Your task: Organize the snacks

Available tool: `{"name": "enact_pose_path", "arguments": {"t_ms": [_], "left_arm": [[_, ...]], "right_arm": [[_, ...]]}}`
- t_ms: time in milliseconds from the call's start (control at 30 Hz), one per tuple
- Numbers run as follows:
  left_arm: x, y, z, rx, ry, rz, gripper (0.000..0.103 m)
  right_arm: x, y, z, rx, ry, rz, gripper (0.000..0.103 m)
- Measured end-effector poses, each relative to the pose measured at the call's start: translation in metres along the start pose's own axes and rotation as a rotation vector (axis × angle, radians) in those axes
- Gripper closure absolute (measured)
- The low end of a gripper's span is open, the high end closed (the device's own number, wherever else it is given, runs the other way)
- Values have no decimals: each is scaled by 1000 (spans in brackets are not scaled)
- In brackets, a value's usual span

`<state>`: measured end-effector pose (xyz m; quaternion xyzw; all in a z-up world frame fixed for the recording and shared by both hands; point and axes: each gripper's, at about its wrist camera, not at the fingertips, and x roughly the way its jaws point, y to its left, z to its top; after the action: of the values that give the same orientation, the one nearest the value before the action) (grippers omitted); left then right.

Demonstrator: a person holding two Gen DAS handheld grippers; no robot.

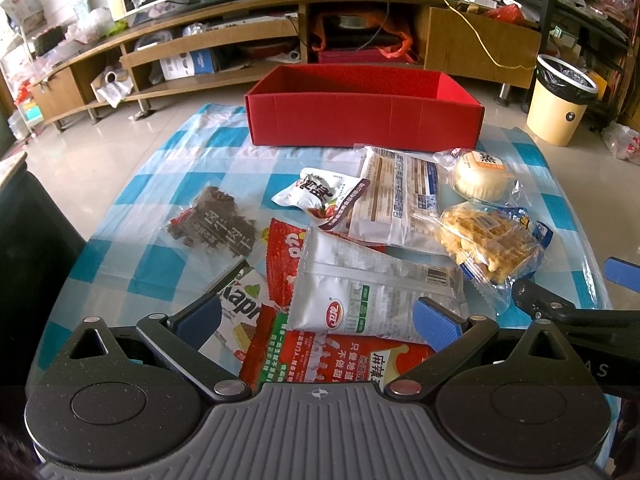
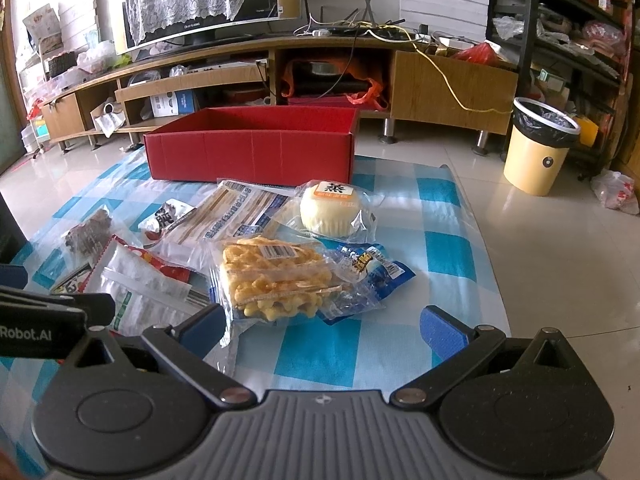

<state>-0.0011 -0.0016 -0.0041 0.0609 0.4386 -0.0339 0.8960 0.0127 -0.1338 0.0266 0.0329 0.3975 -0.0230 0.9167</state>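
An empty red cardboard box (image 1: 360,124) (image 2: 248,152) stands at the far side of a blue-checked cloth (image 1: 152,208). Several wrapped snacks lie in front of it: a silver pouch (image 1: 372,300), a waffle pack (image 1: 492,240) (image 2: 276,280), a round bun (image 1: 480,176) (image 2: 336,210), a long wafer pack (image 1: 400,196), a dark jerky bag (image 1: 216,220) and a red packet (image 1: 328,356). My left gripper (image 1: 318,320) is open, low over the silver pouch and red packet. My right gripper (image 2: 320,328) is open just before the waffle pack.
A low wooden TV stand (image 1: 280,36) with clutter runs behind the box. A yellow waste bin (image 1: 560,100) (image 2: 540,148) stands on the tiled floor at right. The right gripper's arm (image 1: 580,312) shows at the left view's right edge.
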Motion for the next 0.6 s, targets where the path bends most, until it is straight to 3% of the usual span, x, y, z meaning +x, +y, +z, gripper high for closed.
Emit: {"name": "enact_pose_path", "arguments": {"t_ms": [300, 500, 600], "left_arm": [[6, 9, -4, -21, 37, -4, 0], [6, 16, -3, -51, 49, -21, 0], [7, 17, -3, -59, 56, -29, 0]], "right_arm": [[6, -9, 10, 23, 18, 12, 0], [25, -27, 38, 172, 80, 95, 0], [41, -23, 54, 160, 118, 125, 0]]}}
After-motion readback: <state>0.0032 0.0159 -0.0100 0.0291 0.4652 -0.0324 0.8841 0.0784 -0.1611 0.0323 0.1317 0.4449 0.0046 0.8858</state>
